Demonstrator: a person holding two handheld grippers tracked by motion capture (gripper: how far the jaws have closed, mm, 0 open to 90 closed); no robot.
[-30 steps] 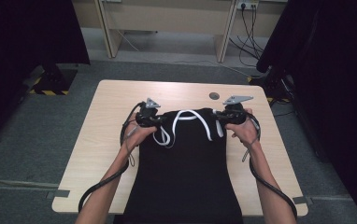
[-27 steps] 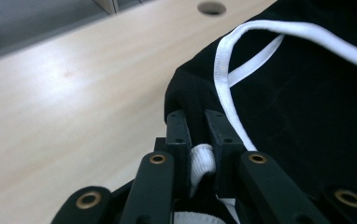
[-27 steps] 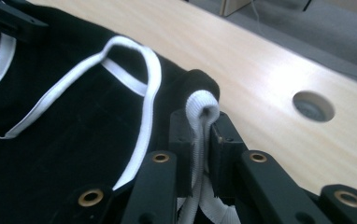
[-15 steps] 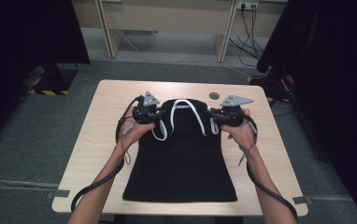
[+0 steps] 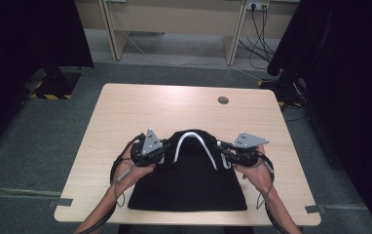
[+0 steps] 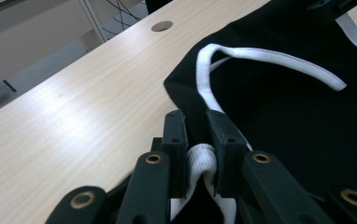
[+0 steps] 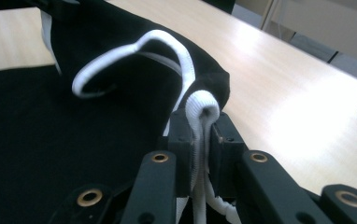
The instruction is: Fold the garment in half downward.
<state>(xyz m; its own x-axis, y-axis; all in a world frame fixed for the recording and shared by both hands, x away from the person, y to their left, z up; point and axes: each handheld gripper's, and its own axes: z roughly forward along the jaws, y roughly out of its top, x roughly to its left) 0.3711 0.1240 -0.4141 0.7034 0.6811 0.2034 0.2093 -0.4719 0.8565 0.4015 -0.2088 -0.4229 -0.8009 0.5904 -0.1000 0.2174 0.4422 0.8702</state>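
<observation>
Both clamped on the white trim: my left gripper (image 5: 163,147) and right gripper (image 5: 221,148) each pinch the black garment (image 5: 189,185), lying lower center on the table (image 5: 125,112). I'd keep tension even and pull level so it lies flat.

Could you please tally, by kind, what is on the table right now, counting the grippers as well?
Black garment with white trim: 1
Grippers: 2, the left gripper and the right gripper, each clamped on the white trim
Round hole in the table: 1, the hole
Total: 4
</observation>
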